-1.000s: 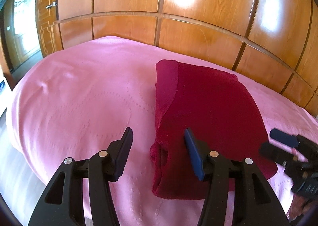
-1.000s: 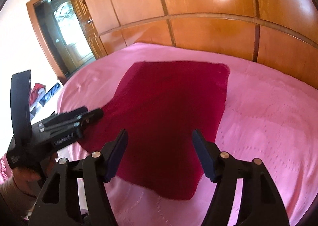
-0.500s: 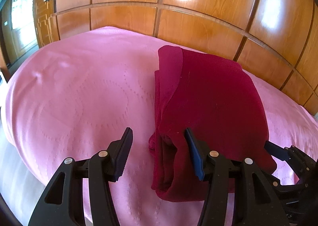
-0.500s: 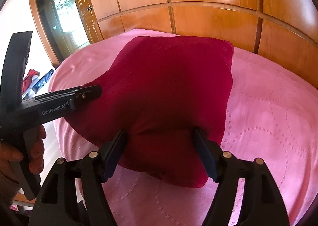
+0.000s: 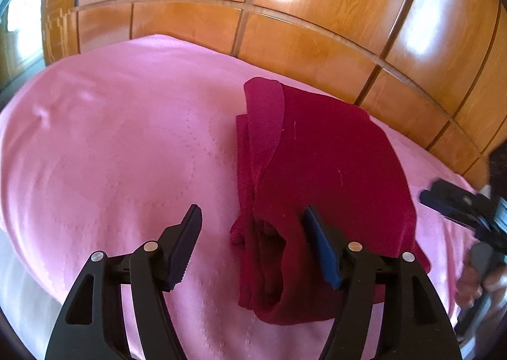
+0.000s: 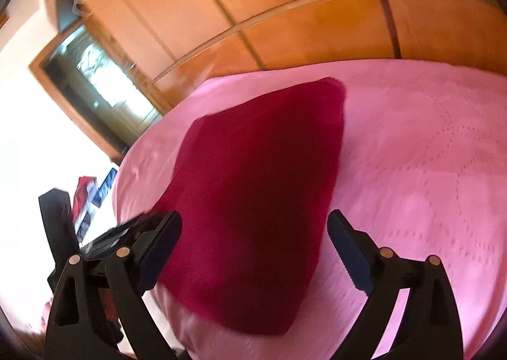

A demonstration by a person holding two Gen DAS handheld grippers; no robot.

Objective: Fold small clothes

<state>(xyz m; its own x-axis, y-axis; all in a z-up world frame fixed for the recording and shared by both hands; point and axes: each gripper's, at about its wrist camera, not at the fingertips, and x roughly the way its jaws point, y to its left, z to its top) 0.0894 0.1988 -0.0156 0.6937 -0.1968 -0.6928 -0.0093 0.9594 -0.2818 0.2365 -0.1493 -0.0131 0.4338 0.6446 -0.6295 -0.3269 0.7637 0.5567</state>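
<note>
A dark red garment (image 5: pixel 323 170) lies folded on the pink bedspread (image 5: pixel 120 151), with layered edges showing along its left side. It also shows in the right wrist view (image 6: pixel 253 201). My left gripper (image 5: pixel 252 243) is open just above the garment's near left corner, holding nothing. My right gripper (image 6: pixel 255 249) is open and empty over the garment's near edge. The right gripper also appears at the right edge of the left wrist view (image 5: pixel 456 205).
A glossy wooden panelled wall (image 5: pixel 285 21) runs behind the bed. A doorway (image 6: pixel 95 75) stands at the left. Coloured items (image 6: pixel 92 198) lie on the floor beyond the bed's left edge. The pink bedspread (image 6: pixel 427 163) extends wide to the right.
The right gripper has pulled back and swung right, off the garment's near edge. The left gripper has stayed open at the near left corner, shifting slightly.
</note>
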